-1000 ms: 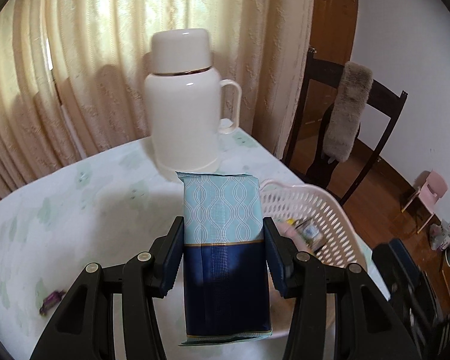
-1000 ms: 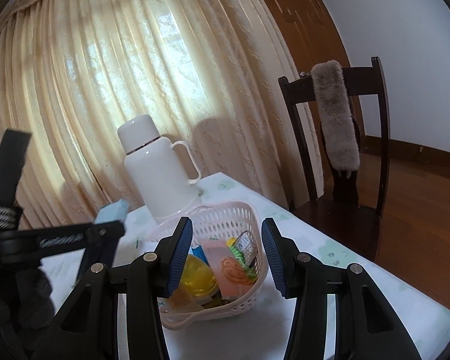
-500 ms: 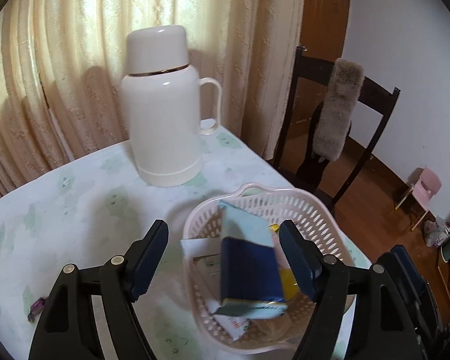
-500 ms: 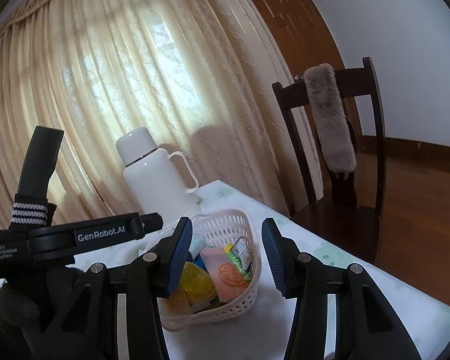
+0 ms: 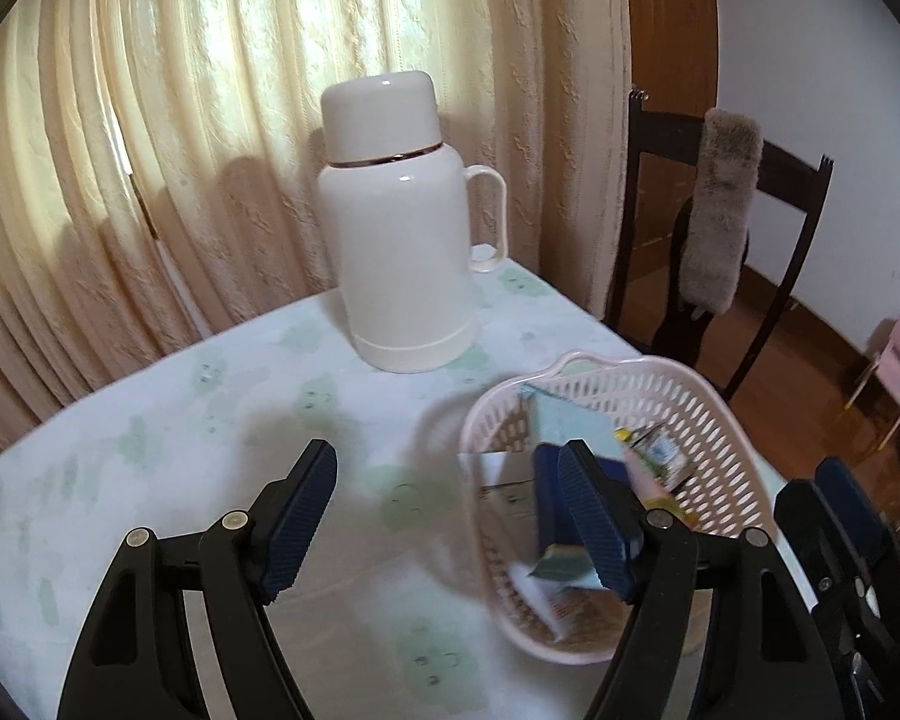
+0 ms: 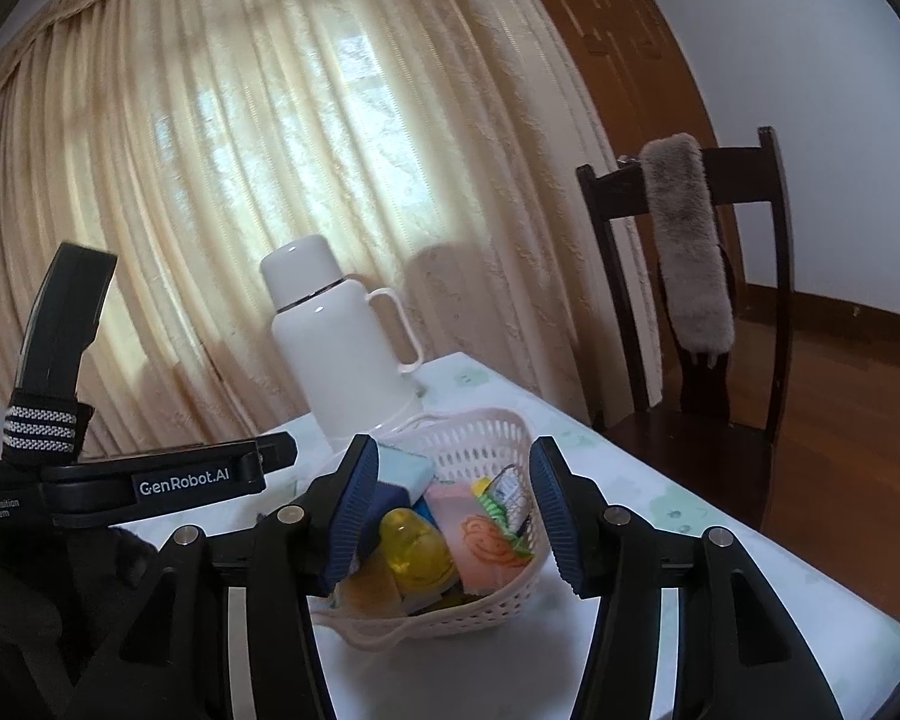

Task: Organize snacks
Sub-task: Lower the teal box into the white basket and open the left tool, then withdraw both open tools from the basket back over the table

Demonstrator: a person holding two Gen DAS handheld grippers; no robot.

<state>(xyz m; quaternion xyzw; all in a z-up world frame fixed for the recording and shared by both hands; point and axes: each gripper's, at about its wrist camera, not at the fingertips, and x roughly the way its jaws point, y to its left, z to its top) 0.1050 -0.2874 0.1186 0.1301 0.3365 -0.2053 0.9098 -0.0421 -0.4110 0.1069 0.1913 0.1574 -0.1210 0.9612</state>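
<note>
We see the bench (image 5: 150,480) under a pale cloth printed with green shapes. On it stand 1 white flask (image 5: 402,240) by the curtain and 1 pink basket (image 5: 714,420) near the right edge, apart.

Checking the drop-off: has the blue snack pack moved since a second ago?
Yes. The blue snack pack left the left gripper and now lies in the basket, right of the white thermos.

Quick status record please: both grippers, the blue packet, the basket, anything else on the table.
left gripper: open, empty, over the table beside the basket
right gripper: open, empty, facing the basket
blue packet: in the basket, leaning
basket: pink, holds several snacks
thermos: white, upright behind the basket
</note>
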